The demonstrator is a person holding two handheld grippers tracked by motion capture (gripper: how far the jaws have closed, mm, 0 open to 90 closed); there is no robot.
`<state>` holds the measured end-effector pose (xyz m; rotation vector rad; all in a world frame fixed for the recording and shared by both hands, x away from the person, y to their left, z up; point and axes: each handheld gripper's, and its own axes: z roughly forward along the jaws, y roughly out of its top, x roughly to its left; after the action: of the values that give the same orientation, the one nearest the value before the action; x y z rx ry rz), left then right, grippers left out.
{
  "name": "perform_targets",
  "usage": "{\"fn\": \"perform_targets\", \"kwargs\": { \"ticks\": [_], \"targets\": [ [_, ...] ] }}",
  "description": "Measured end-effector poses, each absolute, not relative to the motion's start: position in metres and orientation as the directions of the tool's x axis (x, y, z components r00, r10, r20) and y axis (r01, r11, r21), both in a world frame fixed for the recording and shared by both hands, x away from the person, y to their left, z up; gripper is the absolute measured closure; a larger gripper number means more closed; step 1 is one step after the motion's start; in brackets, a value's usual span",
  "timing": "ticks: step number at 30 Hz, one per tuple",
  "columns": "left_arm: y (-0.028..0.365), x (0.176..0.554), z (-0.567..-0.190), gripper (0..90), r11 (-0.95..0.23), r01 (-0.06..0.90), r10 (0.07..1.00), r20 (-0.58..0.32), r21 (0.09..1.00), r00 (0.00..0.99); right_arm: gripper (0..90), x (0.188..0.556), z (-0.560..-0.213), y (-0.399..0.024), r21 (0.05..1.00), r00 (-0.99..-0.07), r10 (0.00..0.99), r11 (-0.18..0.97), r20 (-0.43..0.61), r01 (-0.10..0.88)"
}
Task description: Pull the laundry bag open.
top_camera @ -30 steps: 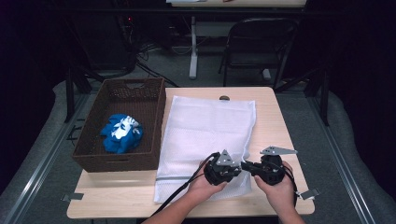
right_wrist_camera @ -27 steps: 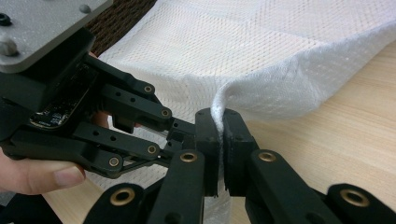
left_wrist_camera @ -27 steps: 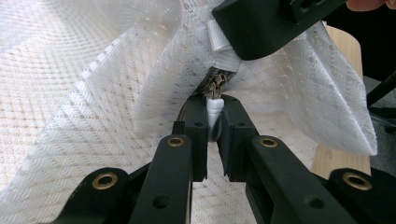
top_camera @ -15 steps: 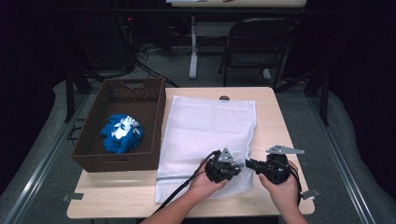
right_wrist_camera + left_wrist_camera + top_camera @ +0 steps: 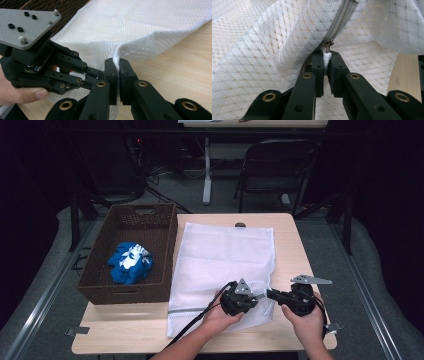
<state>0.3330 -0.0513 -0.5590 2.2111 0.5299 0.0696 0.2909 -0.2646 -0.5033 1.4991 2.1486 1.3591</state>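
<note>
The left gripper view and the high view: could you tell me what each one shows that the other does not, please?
The left gripper view alone shows the grey zipper and its white pull tab pinched between the left gripper's jaws. The high view alone shows the brown wicker basket with a blue and white cloth inside, the right gripper shut on the bag's edge, both hands, and a folding chair behind the table. Both show the white mesh laundry bag on the wooden table.
</note>
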Motion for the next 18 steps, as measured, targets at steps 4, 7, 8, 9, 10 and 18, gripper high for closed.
{"fn": "perform_targets", "kwargs": {
  "ticks": [4,7,8,9,10,18],
  "targets": [
    [-0.0510,0.3331,-0.5592,84.2,-0.555,0.352,0.399,-0.131,0.753,0.908,86.9,0.2916,-0.5042,-0.2655,0.760,-0.469,0.822,0.070,0.323,0.646],
    [-0.0507,0.3338,-0.5596,84.3,-0.555,0.353,0.400,-0.130,0.754,0.907,86.9,0.2917,-0.5038,-0.2663,0.764,-0.469,0.822,0.068,0.322,0.642],
    [-0.0502,0.3342,-0.5602,84.3,-0.559,0.354,0.405,-0.126,0.750,0.906,86.9,0.2915,-0.5033,-0.2667,0.764,-0.466,0.823,0.063,0.324,0.642],
    [-0.0492,0.3346,-0.5610,84.4,-0.557,0.356,0.409,-0.125,0.750,0.904,86.9,0.2914,-0.5025,-0.2675,0.764,-0.463,0.825,0.059,0.325,0.642],
    [-0.0482,0.3348,-0.5612,84.4,-0.559,0.358,0.410,-0.127,0.748,0.903,86.9,0.2917,-0.5019,-0.2691,0.765,-0.462,0.825,0.057,0.326,0.642],
    [-0.0476,0.3349,-0.5630,84.6,-0.558,0.363,0.417,-0.126,0.746,0.900,86.8,0.2929,-0.5024,-0.2717,0.760,-0.461,0.825,0.060,0.328,0.647]
  ]
}}
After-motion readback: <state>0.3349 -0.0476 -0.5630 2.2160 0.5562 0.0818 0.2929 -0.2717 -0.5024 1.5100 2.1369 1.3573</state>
